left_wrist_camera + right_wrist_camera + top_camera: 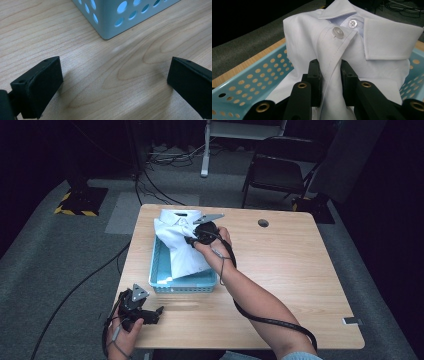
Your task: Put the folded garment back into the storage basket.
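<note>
Shirt [384, 35]: smooth white woven cloth, stitched placket, glossy translucent plastic buttons [338, 32]. Basket [244, 87]: pale blue perforated plastic, satin sheen. Counter [120, 75]: light wood-grain laminate, matt. Tool pads [40, 85]: matt black, faintly textured.

I see the right gripper [192, 240] clamped on a folded white shirt [177, 245] lying partly in a blue basket [182, 287] at the table's [290, 270] left. My left gripper [157, 312] rests near the basket, jaws apart.

I count one white shirt [177, 240], one blue basket [159, 270], one table [290, 270]. Two grippers: left [159, 311], right [191, 240]. One chair [277, 170]
</note>
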The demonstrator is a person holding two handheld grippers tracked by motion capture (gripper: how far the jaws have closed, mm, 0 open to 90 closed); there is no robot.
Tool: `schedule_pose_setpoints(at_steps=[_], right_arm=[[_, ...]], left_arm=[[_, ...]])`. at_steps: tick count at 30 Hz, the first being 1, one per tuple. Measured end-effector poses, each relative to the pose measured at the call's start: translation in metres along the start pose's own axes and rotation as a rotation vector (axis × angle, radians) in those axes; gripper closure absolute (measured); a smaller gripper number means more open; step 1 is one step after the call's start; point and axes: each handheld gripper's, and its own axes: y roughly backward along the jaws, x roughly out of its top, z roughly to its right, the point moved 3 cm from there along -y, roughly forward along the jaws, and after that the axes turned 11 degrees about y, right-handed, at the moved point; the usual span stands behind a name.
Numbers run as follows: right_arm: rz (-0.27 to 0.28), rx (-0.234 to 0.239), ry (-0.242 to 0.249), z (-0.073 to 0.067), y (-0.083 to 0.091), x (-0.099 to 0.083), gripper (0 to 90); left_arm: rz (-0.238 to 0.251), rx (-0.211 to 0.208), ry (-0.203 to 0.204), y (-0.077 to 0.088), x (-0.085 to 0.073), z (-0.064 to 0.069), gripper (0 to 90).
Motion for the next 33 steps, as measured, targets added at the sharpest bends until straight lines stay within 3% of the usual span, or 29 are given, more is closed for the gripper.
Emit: schedule_pose_setpoints(at_steps=[15,16,17,19,21,25,33], right_arm=[[-0.06,0.056,-0.04,-0.011,-0.02,-0.019,74.0],[-0.061,0.06,-0.042,-0.011,-0.021,-0.019,72.1],[-0.076,0.075,-0.053,-0.012,-0.022,-0.02,64.6],[-0.086,0.09,-0.077,-0.012,-0.025,-0.022,39.8],[-0.07,0.072,-0.081,-0.012,-0.023,-0.022,26.1],[-0.038,0.039,-0.056,-0.01,-0.009,-0.016,21.8],[-0.021,0.043,-0.02,-0.004,0.01,-0.008,21.2]], left_arm=[[0.002,-0.001,0.002,0.0,0.0,0.0,0.3],[0.002,-0.001,0.002,0.0,0.0,0.0,0.3],[-0.001,-0.002,0.002,0.0,0.0,0.0,0.3],[0.0,-0.001,0.001,0.0,0.0,0.0,0.2],[0.001,-0.001,0.002,0.0,0.0,0.0,0.2],[0.0,-0.001,0.001,0.0,0.0,0.0,0.2],[0.0,-0.001,0.001,0.0,0.0,0.0,0.2]])
